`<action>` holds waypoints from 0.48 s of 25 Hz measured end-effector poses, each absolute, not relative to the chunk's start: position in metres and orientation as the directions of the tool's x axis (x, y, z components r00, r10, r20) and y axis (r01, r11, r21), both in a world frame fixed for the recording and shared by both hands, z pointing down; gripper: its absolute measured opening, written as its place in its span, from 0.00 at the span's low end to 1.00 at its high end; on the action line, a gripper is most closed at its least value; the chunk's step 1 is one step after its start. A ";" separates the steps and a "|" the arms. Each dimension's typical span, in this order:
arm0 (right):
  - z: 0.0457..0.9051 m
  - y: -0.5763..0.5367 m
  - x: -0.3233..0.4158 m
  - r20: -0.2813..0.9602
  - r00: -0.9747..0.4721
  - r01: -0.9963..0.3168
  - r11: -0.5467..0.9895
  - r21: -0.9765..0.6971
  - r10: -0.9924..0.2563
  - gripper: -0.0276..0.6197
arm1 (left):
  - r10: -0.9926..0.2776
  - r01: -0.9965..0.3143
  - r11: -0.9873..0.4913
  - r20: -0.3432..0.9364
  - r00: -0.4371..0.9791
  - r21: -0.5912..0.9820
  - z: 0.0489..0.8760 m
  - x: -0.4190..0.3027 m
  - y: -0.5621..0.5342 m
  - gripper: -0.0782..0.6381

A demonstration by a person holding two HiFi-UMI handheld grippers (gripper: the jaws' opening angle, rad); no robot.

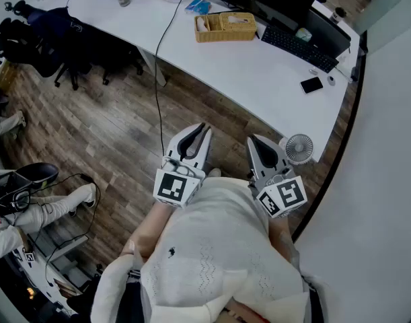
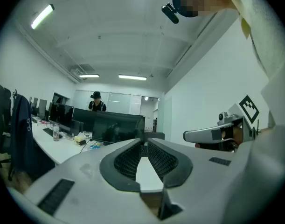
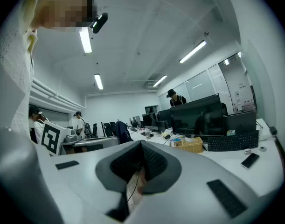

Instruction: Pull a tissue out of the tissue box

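Observation:
The tissue box (image 1: 225,27) is a woven wicker box on the far side of the white desk (image 1: 259,86); it looks to have a pale tissue at its top opening. It also shows small in the right gripper view as the wicker box (image 3: 192,145), in front of the monitors. My left gripper (image 1: 202,126) (image 2: 143,143) and right gripper (image 1: 251,140) (image 3: 141,143) are held close to the person's body, over the wooden floor, well short of the desk. Both are shut with nothing between the jaws.
On the desk lie a keyboard (image 1: 298,47), a phone (image 1: 311,85) and dark monitors (image 1: 286,5). A small fan (image 1: 299,148) sits by the desk's near corner. A cable (image 1: 157,79) hangs to the floor. Office chairs (image 1: 64,32) and a seated person (image 1: 30,210) are at left, a white wall at right.

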State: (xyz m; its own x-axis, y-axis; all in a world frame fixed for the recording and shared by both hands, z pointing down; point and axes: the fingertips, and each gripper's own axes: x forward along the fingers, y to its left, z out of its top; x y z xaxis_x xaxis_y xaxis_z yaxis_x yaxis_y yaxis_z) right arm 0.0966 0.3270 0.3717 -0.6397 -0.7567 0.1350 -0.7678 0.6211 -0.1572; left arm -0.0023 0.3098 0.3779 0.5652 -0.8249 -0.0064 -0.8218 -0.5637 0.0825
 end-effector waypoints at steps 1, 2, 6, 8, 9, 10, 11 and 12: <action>0.372 0.327 0.098 0.136 -0.639 -0.769 0.620 -0.159 -0.757 0.04 | -0.827 -0.824 -0.561 -0.008 0.562 0.086 0.378 -0.002 0.310 0.15; 0.373 0.328 0.099 0.136 -0.638 -0.769 0.619 -0.160 -0.758 0.04 | -0.829 -0.825 -0.558 -0.008 0.560 0.089 0.379 -0.003 0.310 0.15; 0.372 0.327 0.098 0.137 -0.643 -0.765 0.624 -0.157 -0.754 0.04 | -0.829 -0.825 -0.557 -0.001 0.560 0.094 0.380 -0.002 0.309 0.19; 0.373 0.327 0.097 0.143 -0.645 -0.764 0.627 -0.155 -0.751 0.04 | -0.828 -0.824 -0.558 0.004 0.561 0.099 0.382 -0.001 0.310 0.21; 0.373 0.328 0.096 0.146 -0.646 -0.763 0.627 -0.155 -0.750 0.04 | -0.828 -0.824 -0.557 0.005 0.561 0.102 0.383 -0.002 0.310 0.21; 0.374 0.328 0.096 0.147 -0.646 -0.763 0.628 -0.155 -0.749 0.04 | -0.829 -0.824 -0.556 0.006 0.560 0.106 0.384 -0.002 0.311 0.21; 0.374 0.328 0.096 0.148 -0.647 -0.762 0.629 -0.155 -0.748 0.04 | -0.829 -0.824 -0.555 0.007 0.559 0.108 0.384 -0.002 0.311 0.21; 0.375 0.328 0.095 0.149 -0.648 -0.761 0.629 -0.155 -0.747 0.04 | -0.829 -0.824 -0.555 0.008 0.559 0.110 0.385 -0.002 0.311 0.21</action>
